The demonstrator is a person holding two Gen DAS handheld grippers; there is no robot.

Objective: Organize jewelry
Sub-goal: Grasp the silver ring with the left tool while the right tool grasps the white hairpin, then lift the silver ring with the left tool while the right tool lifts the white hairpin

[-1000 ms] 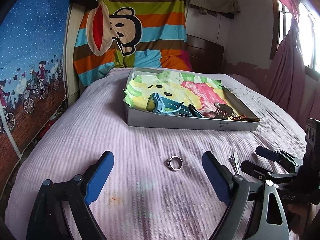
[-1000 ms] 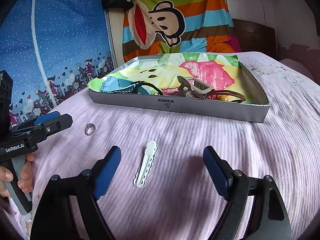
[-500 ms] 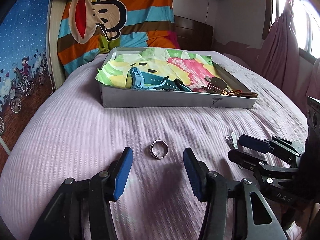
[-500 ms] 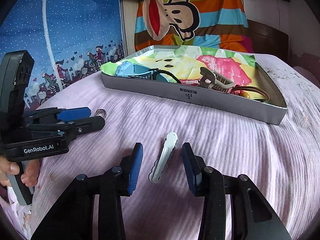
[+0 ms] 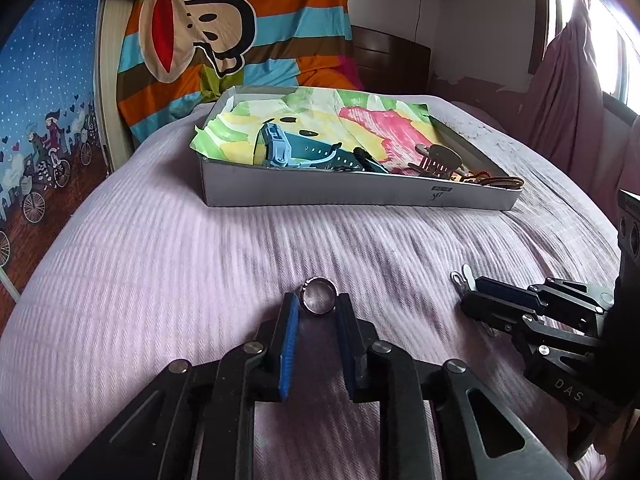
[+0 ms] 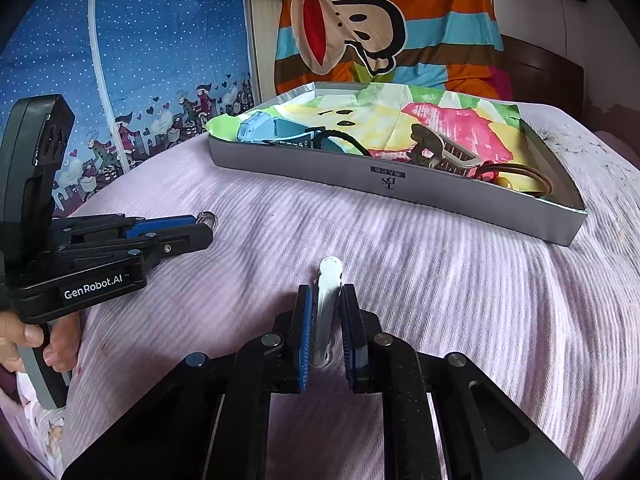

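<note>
A silver ring (image 5: 319, 300) lies on the lilac bedspread, and my left gripper (image 5: 318, 305) is shut on it at the fingertips. From the right wrist view the ring (image 6: 208, 218) shows at the tip of the left gripper (image 6: 202, 229). A white hair clip (image 6: 330, 274) lies lengthwise between the blue pads of my right gripper (image 6: 325, 297), which is shut on it. In the left wrist view the clip's end (image 5: 462, 276) pokes out past the right gripper (image 5: 476, 294). The grey tray (image 5: 360, 199) sits further back on the bed.
The tray (image 6: 320, 168) is lined with bright patterned paper and holds a blue watch (image 5: 288, 150), a brown claw clip (image 5: 438, 160) and a brown bracelet (image 5: 500, 181). A striped monkey blanket (image 5: 224, 28) hangs behind. A hand (image 6: 28, 344) holds the left gripper's handle.
Both grippers moved forward and down and went from wide open to shut, the left on the ring and the right on the hair clip.
</note>
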